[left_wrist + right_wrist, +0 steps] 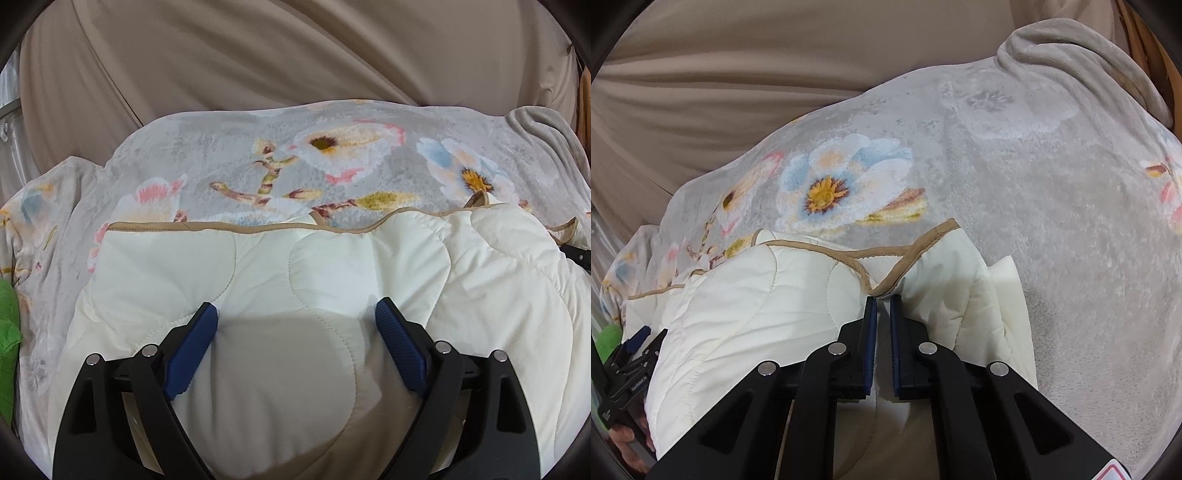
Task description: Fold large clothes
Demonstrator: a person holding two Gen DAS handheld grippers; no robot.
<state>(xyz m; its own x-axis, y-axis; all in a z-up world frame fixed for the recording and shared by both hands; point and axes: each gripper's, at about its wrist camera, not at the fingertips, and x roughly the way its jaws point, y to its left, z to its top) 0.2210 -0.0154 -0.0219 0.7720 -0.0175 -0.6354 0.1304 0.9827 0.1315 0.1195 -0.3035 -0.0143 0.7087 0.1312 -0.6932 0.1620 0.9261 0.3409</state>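
My left gripper point(297, 314) sat low-centre in its view, ribbed blue pads point(400, 354) spread wide w/ nothing between, hovering over the cream quilted piece point(280, 273). That piece was puffy, matte, stitched in curved scallop lines, edged w/ tan binding point(258, 227) running across mid-frame.

My right gripper point(882, 301) was bottom-centre in its view, fingers nearly together, pinched on the quilt's tan-bound edge point(886, 284) where the binding dipped into a V at the tips. Folded layers bulged just right of the fingers point(997, 288). My left gripper point(635, 347) showed at lower left of the right view, beside a bit of green point(609, 339).

Under & beyond the quilt lay a plush grey floral blanket point(332, 155), short fuzzy pile, printed w/ pink, blue & white blossoms; it bunched into ridges at upper right point(1052, 62). A green fabric patch point(9, 332) sat at the left edge. Farthest back, smooth beige sheeting point(258, 48) w/ long diagonal creases filled the top.
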